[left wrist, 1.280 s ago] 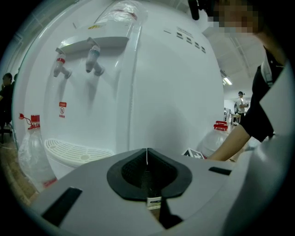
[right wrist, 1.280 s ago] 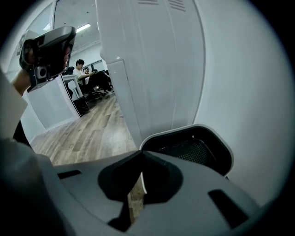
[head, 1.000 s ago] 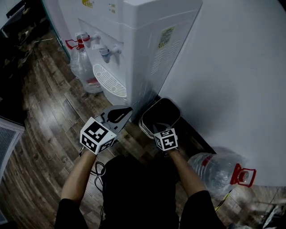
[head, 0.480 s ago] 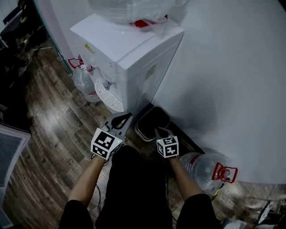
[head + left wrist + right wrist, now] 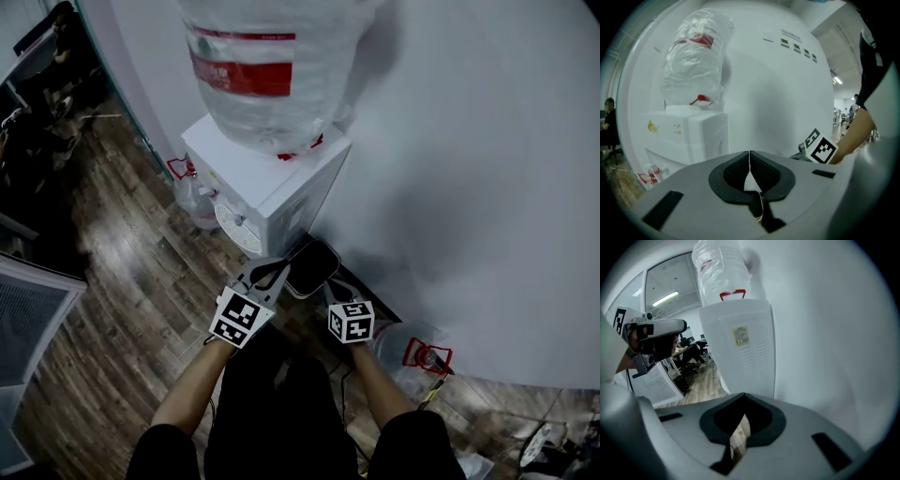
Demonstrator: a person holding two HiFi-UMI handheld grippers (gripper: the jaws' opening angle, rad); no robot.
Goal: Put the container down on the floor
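The container (image 5: 312, 266), a dark bin with a pale rim, stands upright on the wooden floor between the water dispenser (image 5: 265, 183) and the white wall. Both grippers hang above and in front of it, touching nothing. In the head view my left gripper (image 5: 274, 270) is shut and empty, just left of the bin's rim. My right gripper (image 5: 331, 290) is also shut and empty, just below the bin in the picture. In the gripper views the left jaws (image 5: 749, 157) and right jaws (image 5: 743, 400) meet with nothing between them. The bin is out of both gripper views.
A large water bottle (image 5: 262, 66) sits on top of the dispenser. An empty bottle with a red handle (image 5: 417, 354) lies on the floor at the right by the wall. Another bottle (image 5: 194, 195) stands left of the dispenser. A white panel (image 5: 28, 319) is at the far left.
Both grippers have risen well above the bin, which stays on the floor. The head view has pulled up too, bringing the dispenser's top and its bottle into view.
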